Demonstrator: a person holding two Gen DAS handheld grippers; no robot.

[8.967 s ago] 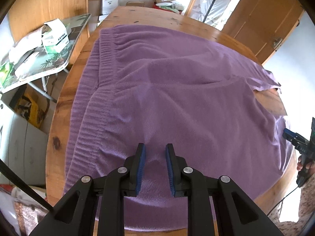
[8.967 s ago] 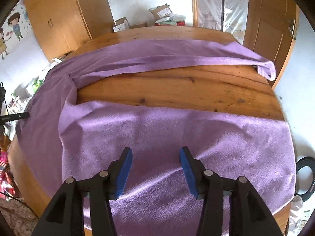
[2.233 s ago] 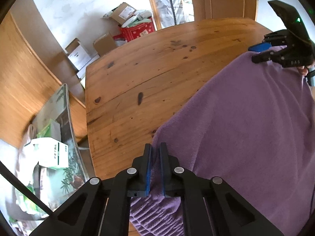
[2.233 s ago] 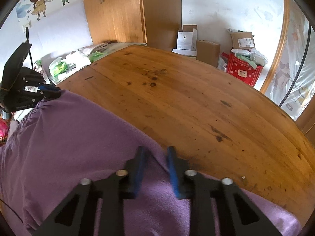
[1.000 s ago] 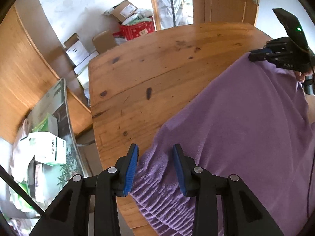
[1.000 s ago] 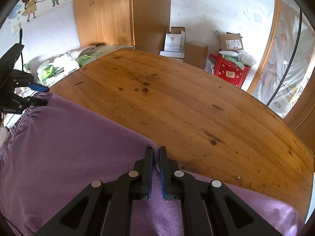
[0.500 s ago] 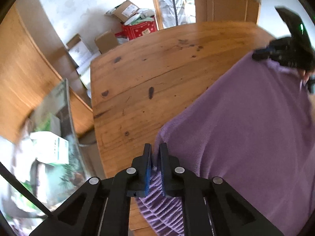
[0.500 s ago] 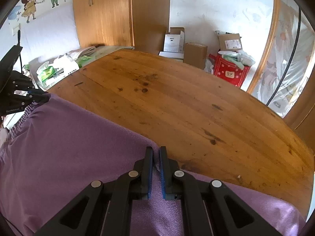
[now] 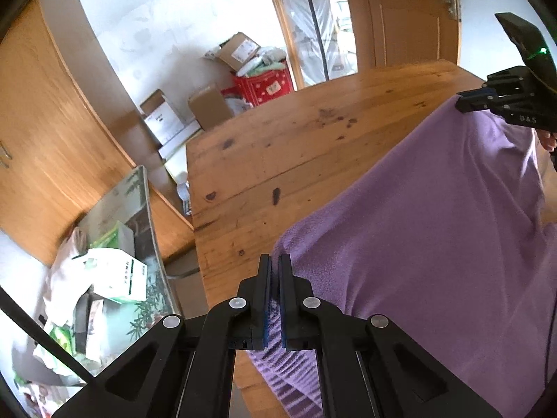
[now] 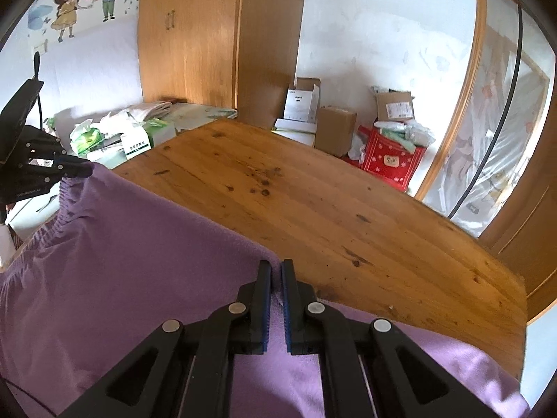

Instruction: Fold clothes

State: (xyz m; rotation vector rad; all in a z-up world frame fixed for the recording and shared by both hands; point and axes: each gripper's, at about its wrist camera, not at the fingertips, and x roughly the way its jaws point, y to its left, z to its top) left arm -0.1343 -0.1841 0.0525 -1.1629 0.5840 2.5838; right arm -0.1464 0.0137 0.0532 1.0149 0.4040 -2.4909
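Note:
A purple knit garment (image 9: 435,226) hangs stretched between both grippers above a round wooden table (image 9: 296,146). My left gripper (image 9: 275,261) is shut on one corner of it, just above the ribbed hem (image 9: 278,365). In the same view, the right gripper (image 9: 464,99) holds the far corner at the upper right. In the right wrist view, my right gripper (image 10: 276,271) is shut on the garment (image 10: 122,244) at its top edge. The left gripper (image 10: 85,170) pinches the gathered corner at the far left. The lower part of the cloth lies on the table (image 10: 313,202).
A low side table (image 9: 139,244) with tissue boxes and bags stands left of the table. Cardboard boxes (image 10: 336,132) and a red basket (image 10: 390,163) sit on the floor beyond the far edge. A wooden wardrobe (image 10: 195,35) and a door (image 9: 410,10) stand behind.
One second ago my left gripper was open over the hem; it has since shut on the corner. Both grippers have risen a little with the garment. The right stayed shut.

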